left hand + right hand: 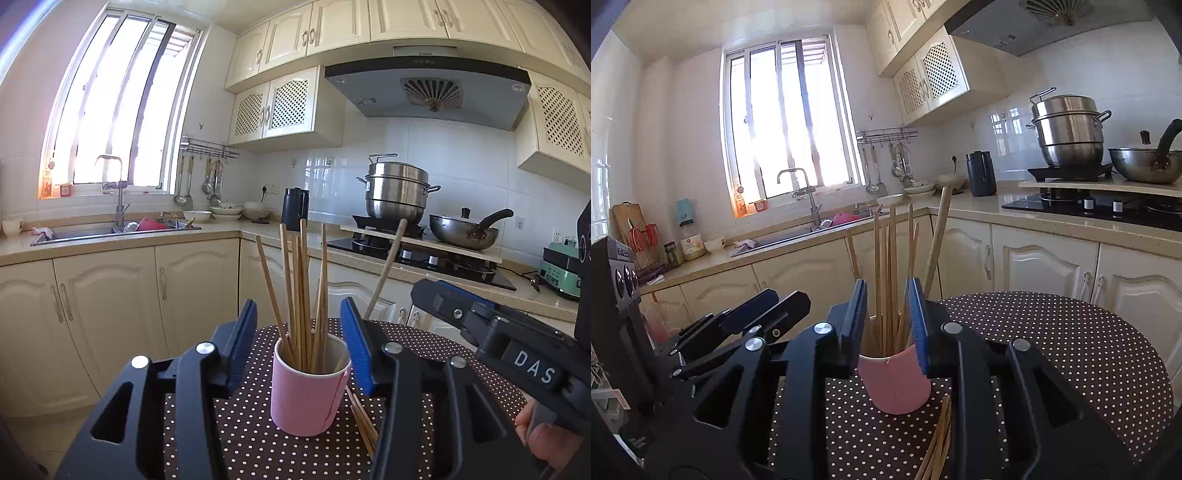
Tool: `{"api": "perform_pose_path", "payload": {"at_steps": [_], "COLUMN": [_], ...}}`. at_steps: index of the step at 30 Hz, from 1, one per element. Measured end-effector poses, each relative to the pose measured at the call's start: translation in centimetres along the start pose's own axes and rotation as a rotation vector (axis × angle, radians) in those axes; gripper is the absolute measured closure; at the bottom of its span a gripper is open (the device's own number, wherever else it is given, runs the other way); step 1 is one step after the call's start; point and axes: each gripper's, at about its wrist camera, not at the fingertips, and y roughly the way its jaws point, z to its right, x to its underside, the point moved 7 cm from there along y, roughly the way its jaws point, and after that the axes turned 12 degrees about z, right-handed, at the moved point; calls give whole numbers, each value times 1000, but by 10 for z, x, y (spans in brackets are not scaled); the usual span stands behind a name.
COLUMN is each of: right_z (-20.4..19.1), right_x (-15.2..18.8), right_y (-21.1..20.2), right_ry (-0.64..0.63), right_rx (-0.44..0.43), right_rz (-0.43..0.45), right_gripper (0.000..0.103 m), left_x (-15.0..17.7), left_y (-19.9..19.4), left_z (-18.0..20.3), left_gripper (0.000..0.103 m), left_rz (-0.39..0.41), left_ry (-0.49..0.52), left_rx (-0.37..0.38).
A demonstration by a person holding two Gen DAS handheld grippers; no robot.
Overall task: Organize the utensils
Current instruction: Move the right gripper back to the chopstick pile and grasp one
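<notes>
A pink paper cup (pixel 306 395) stands upright on the round table with the brown dotted cloth (pixel 258 443). Several wooden chopsticks (pixel 299 288) stand in it, and a thicker wooden stick (pixel 388 266) leans out to the right. A few loose chopsticks (pixel 364 424) lie on the cloth right of the cup. My left gripper (pixel 299 343) is open just short of the cup, its blue pads clear of it. In the right wrist view my right gripper (pixel 888 317) is open too. The chopsticks (pixel 886 266) and the cup (pixel 894 384) show through its gap, untouched. More loose chopsticks (pixel 942 435) lie below.
Both grippers sit side by side at the table's near edge; the right one (pixel 443 299) shows in the left view. Beyond the table are cream cabinets, a sink (pixel 114 230), a black kettle (pixel 294 208), and a stove with a steel pot (pixel 397 195) and a wok (pixel 463 230).
</notes>
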Motion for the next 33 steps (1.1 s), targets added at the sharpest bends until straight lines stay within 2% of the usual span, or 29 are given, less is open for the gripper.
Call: {"api": "perform_pose_path", "payload": {"at_steps": [1,2,3,10,15,26,29,33], "right_z": [0,0,0,6,15,40,48,58], "right_x": [-2,-3,-4,-7,-1,27,40,70], "right_y": [-4,-8,-11,-35,-46,-52,-51,-39], "right_ry": [-3,-5,-7,-11,-12,15,23,49], "right_rx": [5,10,12,33,56,98,114,117], "right_rz": [3,7,11,-1,-37,-142,-197,-337], "right_gripper": [67,57,55,53,51,50,50,50], "left_x": [-1,-3,-4,-6,4,44,57,73], "left_y": [-3,-6,-10,-25,-31,-22,-17,-11], "left_z": [2,5,7,21,30,49,49,44], "left_gripper": [54,53,51,40,34,33,33,33], "left_rz": [2,2,2,-30,-92,-251,-302,-366], "left_ry": [7,14,20,39,35,91,89,72], "left_rx": [-1,1,2,17,45,30,21,0]}}
